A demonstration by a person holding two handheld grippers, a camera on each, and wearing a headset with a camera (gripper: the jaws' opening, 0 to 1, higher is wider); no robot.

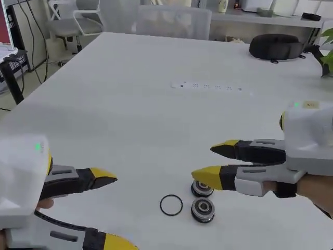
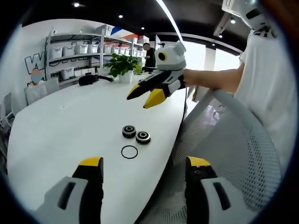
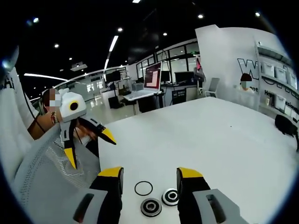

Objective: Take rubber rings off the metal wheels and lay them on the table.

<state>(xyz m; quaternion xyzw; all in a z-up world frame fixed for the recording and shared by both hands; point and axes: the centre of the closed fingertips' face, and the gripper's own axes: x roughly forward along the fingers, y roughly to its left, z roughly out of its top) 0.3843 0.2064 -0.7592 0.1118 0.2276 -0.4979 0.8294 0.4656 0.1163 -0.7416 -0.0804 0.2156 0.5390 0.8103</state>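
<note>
- The white surface (image 1: 130, 104) spread wide in front of the person, bare across its middle. All the work sat near its front edge.
- A grey mesh chair (image 1: 171, 21) stood at the far side. A black cushion (image 1: 276, 46) lay toward the far right corner near a leafy plant (image 1: 329, 54), and a socket strip (image 1: 208, 86) was set into the middle. All of these were well apart from the work and, to my eye, in nobody's way.
- The right tongs (image 1: 203, 162) hovered just above the wheels, jaws apart with nothing between them. In the head view the lower jaw hid part of one wheel.
- The left tongs (image 1: 125, 212) hung at the near left, jaws wide apart and empty, off to the side of the parts.
- Two metal wheels lay flat and close together. The far wheel (image 1: 200, 190) looked paler at its rim, so perhaps it was already stripped. The near wheel (image 1: 203, 209) showed a dark outer band, which I took for rubber waiting to come off.
- A loose rubber ring (image 1: 171, 204) lay flat on the surface just left of the near wheel, not touching it.
- I judged one ring was done and the next was in hand. The next move seemed to call for one pair of tongs to pin the near wheel while the other caught the band's edge. A wheel that small might skid or roll.
</note>
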